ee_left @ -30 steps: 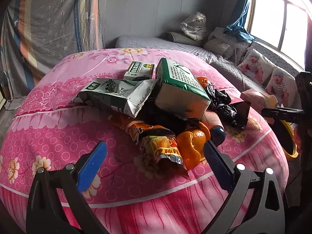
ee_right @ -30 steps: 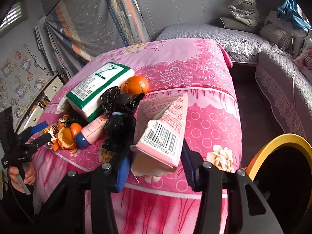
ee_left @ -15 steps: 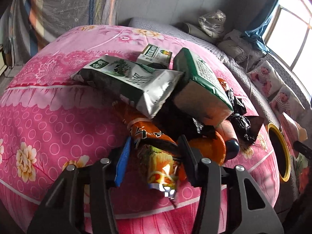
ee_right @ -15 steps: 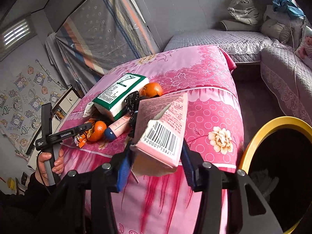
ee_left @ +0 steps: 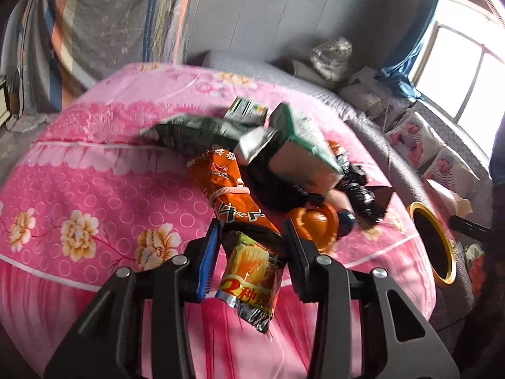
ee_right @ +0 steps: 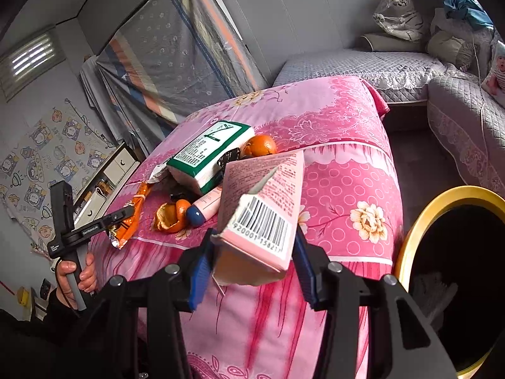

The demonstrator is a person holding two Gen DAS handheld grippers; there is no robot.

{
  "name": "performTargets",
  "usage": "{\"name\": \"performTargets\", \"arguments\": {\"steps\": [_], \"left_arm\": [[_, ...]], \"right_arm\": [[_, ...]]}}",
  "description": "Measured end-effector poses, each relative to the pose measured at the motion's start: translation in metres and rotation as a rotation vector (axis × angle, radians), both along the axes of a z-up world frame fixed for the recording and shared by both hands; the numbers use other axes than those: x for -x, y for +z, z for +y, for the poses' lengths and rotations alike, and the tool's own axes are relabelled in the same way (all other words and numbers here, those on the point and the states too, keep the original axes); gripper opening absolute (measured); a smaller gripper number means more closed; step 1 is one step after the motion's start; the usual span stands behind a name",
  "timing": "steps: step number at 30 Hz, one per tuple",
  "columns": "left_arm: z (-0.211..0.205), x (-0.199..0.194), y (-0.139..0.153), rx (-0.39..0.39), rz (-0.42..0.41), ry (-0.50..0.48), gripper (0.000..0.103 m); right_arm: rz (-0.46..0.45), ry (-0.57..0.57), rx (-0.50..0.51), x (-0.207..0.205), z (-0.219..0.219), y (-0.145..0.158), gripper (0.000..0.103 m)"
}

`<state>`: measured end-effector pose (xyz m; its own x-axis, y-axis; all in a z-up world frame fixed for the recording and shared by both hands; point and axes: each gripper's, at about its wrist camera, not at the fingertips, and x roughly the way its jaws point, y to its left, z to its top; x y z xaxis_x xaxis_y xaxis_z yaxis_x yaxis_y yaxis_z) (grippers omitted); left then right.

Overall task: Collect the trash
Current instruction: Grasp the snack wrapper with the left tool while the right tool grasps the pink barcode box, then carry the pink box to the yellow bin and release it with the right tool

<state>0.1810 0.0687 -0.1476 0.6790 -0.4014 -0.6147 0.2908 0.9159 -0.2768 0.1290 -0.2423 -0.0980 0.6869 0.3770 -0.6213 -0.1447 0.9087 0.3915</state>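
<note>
Beside the yellow-rimmed bin (ee_right: 410, 246), the right gripper (ee_right: 252, 262) clamps a pink carton (ee_right: 265, 208), not yet dropped in. Farther from the bin, on the pink bedspread (ee_left: 94, 189), the left gripper (ee_left: 252, 252) has just been closing and now pinches an orange snack wrapper (ee_left: 249, 265). Most trash is left: a green tissue pack (ee_right: 208, 154), orange peel (ee_right: 170, 216), a pink tube (ee_right: 205, 207) and black plastic (ee_left: 356, 186) lie heaped beyond it.

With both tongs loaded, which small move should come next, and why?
Probably carry the right tongs, gripping the pink barcoded carton, over the yellow-rimmed black bin beside them and release; the left tongs have only just closed on the orange snack wrapper.
</note>
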Motion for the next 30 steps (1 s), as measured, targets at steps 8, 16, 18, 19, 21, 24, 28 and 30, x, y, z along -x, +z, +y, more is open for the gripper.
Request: {"name": "performTargets", "arguments": {"steps": [8,16,18,19,21,24,28,30], "left_arm": [[0.004,0.054,0.055,-0.01,-0.244,-0.011,0.037],[-0.007,0.091,0.095,-0.056,-0.402,-0.02,0.037],[-0.011,0.101,0.101,-0.05,-0.438,-0.043,0.037],[-0.013,0.107,0.105,-0.046,-0.457,-0.056,0.037],[-0.019,0.115,0.112,-0.045,-0.487,-0.081,0.037],[-0.028,0.123,0.119,-0.054,-0.518,-0.104,0.037],[-0.038,0.125,0.124,-0.047,-0.523,-0.135,0.037],[-0.044,0.122,0.125,-0.044,-0.518,-0.149,0.037]], "right_arm": [[-0.024,0.01,-0.026,0.01,0.002,0.009,0.045],[-0.05,0.004,-0.038,0.024,-0.003,0.018,0.045],[-0.054,-0.001,-0.04,0.027,-0.005,0.018,0.045],[-0.057,-0.002,-0.042,0.029,-0.006,0.019,0.045],[-0.064,-0.006,-0.043,0.031,-0.008,0.02,0.045],[-0.071,-0.016,-0.05,0.033,-0.013,0.021,0.045],[-0.077,-0.034,-0.063,0.037,-0.021,0.02,0.045],[-0.08,-0.045,-0.069,0.039,-0.025,0.02,0.045]]}}
